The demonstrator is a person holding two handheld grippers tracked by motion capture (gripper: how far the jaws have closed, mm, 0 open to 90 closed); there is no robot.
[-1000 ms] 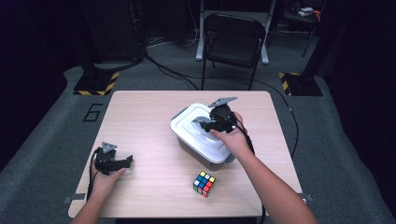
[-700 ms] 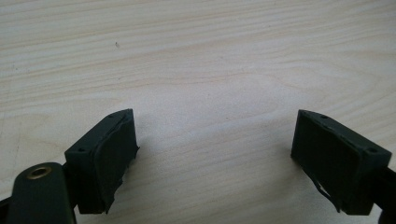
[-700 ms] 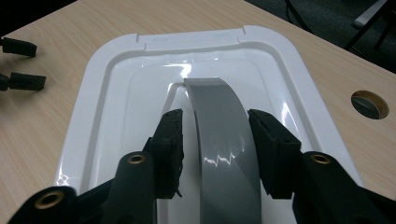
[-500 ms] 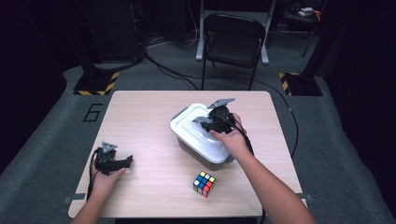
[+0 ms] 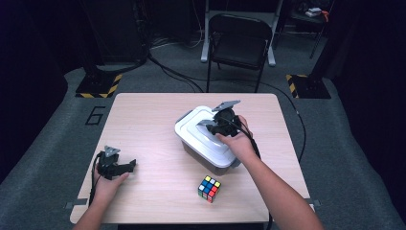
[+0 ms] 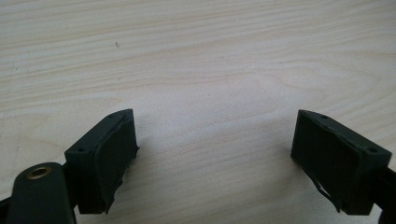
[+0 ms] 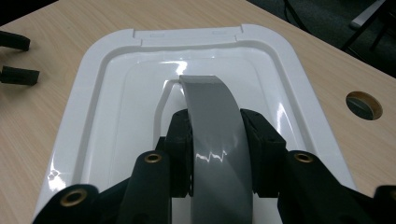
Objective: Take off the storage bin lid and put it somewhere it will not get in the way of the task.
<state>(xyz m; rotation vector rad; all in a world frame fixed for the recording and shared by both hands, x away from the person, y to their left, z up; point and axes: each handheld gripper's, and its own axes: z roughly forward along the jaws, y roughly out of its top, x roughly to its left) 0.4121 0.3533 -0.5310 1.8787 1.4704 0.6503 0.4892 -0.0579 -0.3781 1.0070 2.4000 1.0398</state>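
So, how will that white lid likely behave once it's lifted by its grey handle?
The lid looks like thin glossy plastic, so probably light and fairly stiff. The right gripper clamps the smooth, arched grey handle, which could slip. A central grip should limit tilting.

The box lid [image 5: 203,132] is white and shiny, and its handle [image 7: 215,135] is grey. The box [image 5: 210,160] under it looks grey. The cube [image 5: 209,189] has squares of red, blue, yellow, green, white and orange. The table [image 5: 153,120] is pale wood with faint lines. Both grippers, left [image 5: 129,166] and right [image 5: 207,125], are black.
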